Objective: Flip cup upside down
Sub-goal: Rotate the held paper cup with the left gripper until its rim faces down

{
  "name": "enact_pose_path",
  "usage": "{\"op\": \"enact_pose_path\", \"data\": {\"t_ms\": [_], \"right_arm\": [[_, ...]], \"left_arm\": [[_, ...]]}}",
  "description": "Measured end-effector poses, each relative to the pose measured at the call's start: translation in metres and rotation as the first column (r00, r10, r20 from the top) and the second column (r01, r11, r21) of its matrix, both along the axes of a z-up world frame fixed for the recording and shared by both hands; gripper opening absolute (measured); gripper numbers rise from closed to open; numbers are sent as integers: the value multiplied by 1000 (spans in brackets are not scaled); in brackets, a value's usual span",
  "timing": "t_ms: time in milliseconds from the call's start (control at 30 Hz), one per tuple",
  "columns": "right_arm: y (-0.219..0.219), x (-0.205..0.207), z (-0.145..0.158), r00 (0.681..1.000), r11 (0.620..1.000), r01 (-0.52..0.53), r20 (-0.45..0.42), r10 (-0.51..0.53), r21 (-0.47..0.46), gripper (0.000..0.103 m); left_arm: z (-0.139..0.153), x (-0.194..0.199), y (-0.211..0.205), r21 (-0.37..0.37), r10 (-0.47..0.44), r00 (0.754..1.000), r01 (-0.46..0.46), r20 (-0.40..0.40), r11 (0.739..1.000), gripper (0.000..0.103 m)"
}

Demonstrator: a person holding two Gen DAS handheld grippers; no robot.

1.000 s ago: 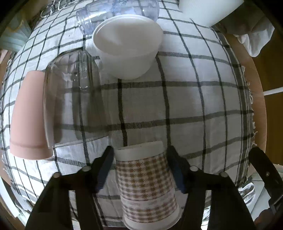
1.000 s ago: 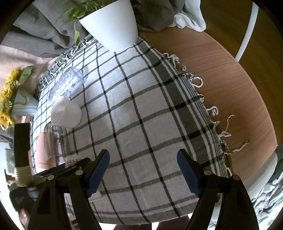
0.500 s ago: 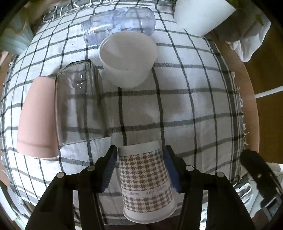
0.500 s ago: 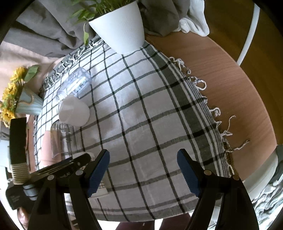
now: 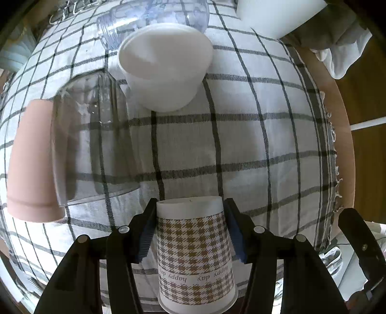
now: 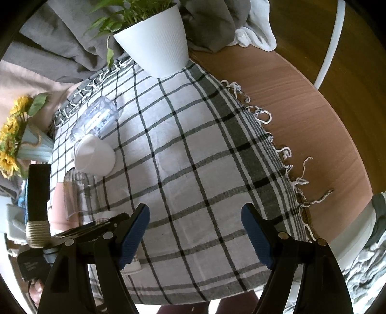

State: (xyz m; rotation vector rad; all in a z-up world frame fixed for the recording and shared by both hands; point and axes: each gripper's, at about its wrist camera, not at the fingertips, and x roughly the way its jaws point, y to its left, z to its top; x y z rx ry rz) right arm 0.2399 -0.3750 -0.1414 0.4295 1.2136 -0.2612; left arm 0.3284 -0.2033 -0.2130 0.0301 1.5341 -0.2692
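Note:
A paper cup (image 5: 194, 251) with a brown houndstooth pattern stands upside down, base up, between the fingers of my left gripper (image 5: 190, 229). The blue pads (image 5: 146, 231) press its sides. The "happy day" print reads inverted. Whether its rim rests on the checked cloth (image 5: 253, 135) is hidden. My right gripper (image 6: 195, 234) is open and empty above the cloth's near edge. The left gripper's side shows at lower left in the right wrist view (image 6: 96, 229).
A clear glass (image 5: 89, 137) and a pink cup (image 5: 31, 159) stand upside down at the left. A white cup (image 5: 164, 70) and a clear plastic cup (image 5: 149, 19) lie on their sides behind. A white plant pot (image 6: 156, 41) stands far back. Sunflowers (image 6: 12, 135) at left. Bare wooden table (image 6: 301, 116) at right.
The left gripper has shifted with the patterned cup and sits closer to the cloth and the other cups. The right gripper has stayed open and moved a little.

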Motion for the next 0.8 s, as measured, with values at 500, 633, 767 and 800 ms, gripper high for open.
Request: {"op": "enact_pose_path", "data": {"t_ms": [500, 633, 767, 800], "right_arm": [[6, 2, 11, 999, 1000, -22, 38, 22, -8, 79], [7, 0, 11, 999, 999, -39, 36, 40, -27, 78], [7, -5, 11, 998, 998, -47, 35, 49, -52, 78], [6, -6, 11, 998, 997, -47, 33, 49, -56, 78]], "left_arm": [[52, -10, 14, -33, -6, 978, 13, 208, 999, 53], [52, -19, 14, -47, -6, 971, 18, 238, 999, 53], [51, -26, 13, -45, -18, 957, 33, 289, 998, 53], [51, -28, 12, -40, -23, 955, 36, 294, 999, 53]]}}
